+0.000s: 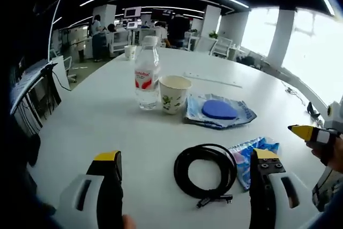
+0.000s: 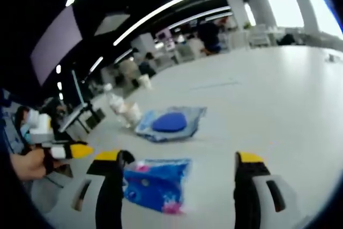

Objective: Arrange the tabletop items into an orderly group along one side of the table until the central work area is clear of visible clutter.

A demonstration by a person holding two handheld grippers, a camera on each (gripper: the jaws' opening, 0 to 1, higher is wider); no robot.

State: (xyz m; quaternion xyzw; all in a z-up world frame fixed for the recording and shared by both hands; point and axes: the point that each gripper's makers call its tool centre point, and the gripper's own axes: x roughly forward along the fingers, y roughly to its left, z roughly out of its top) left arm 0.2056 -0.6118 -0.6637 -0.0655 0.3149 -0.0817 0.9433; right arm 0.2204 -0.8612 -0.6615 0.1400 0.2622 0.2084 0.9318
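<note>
A clear water bottle (image 1: 146, 73) with a red label stands beside a paper cup (image 1: 174, 94) at the table's middle. To their right a blue round pad lies in a crinkled bag (image 1: 220, 111). A coiled black cable (image 1: 205, 147) lies between the jaws of my open left gripper (image 1: 186, 155). A blue packet (image 1: 246, 156) is partly behind its right jaw. My right gripper's yellow tip (image 1: 303, 131) enters from the right. My right gripper (image 2: 179, 157) is open over the blue packet (image 2: 155, 183), with the pad bag (image 2: 170, 123) beyond. The left gripper's yellow tip (image 2: 75, 150) shows, held by a hand.
The round white table (image 1: 96, 122) curves away on the left, near a desk with monitors. A second paper cup (image 1: 130, 52) and a flat white strip (image 1: 211, 79) sit farther back. Chairs and people are beyond the table's far side.
</note>
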